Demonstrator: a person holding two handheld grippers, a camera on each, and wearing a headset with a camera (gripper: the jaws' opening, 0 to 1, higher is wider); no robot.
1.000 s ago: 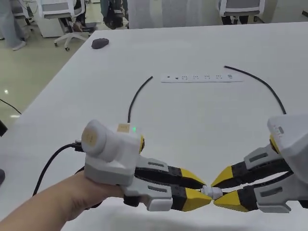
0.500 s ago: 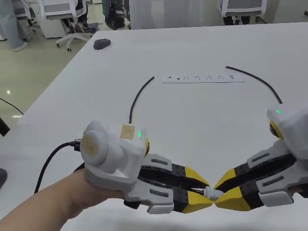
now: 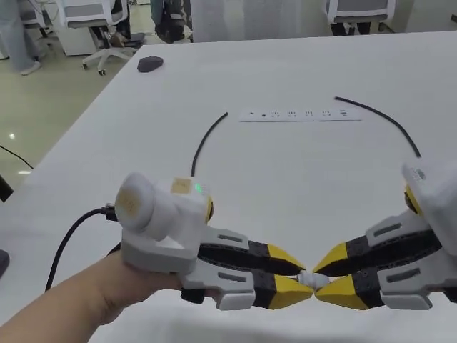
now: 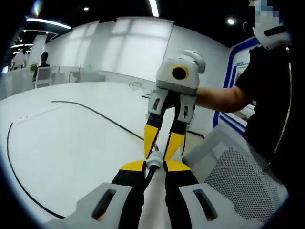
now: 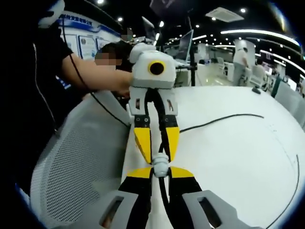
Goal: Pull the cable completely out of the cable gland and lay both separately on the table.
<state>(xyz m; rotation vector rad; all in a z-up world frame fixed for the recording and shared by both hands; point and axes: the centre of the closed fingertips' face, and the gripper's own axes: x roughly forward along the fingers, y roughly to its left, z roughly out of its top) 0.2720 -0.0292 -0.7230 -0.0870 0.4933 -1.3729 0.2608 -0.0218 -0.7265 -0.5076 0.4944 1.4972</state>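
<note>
A small white cable gland (image 3: 312, 279) sits where the two grippers meet tip to tip, just above the near table edge. My left gripper (image 3: 303, 281) comes in from the left and is shut on the gland (image 4: 153, 162). My right gripper (image 3: 323, 284) comes in from the right and is shut on the black cable (image 5: 164, 191) directly behind the gland (image 5: 160, 164). Black cable (image 3: 203, 146) lies curved on the table behind the left gripper, and another stretch (image 3: 382, 118) arcs toward the right gripper. Both grippers (image 4: 155, 166) (image 5: 161, 172) hide how these stretches join.
A white power strip (image 3: 300, 114) lies across the middle of the white table (image 3: 285, 186). A dark mouse (image 3: 148, 64) rests at the far left corner. Office chairs (image 3: 93, 21) stand beyond the far edge. A mesh chair back (image 5: 71, 157) is close to the near edge.
Both grippers stay pinched tip to tip on the gland. The pair has sunk slightly toward the near table edge, and the left gripper has rolled a little.
</note>
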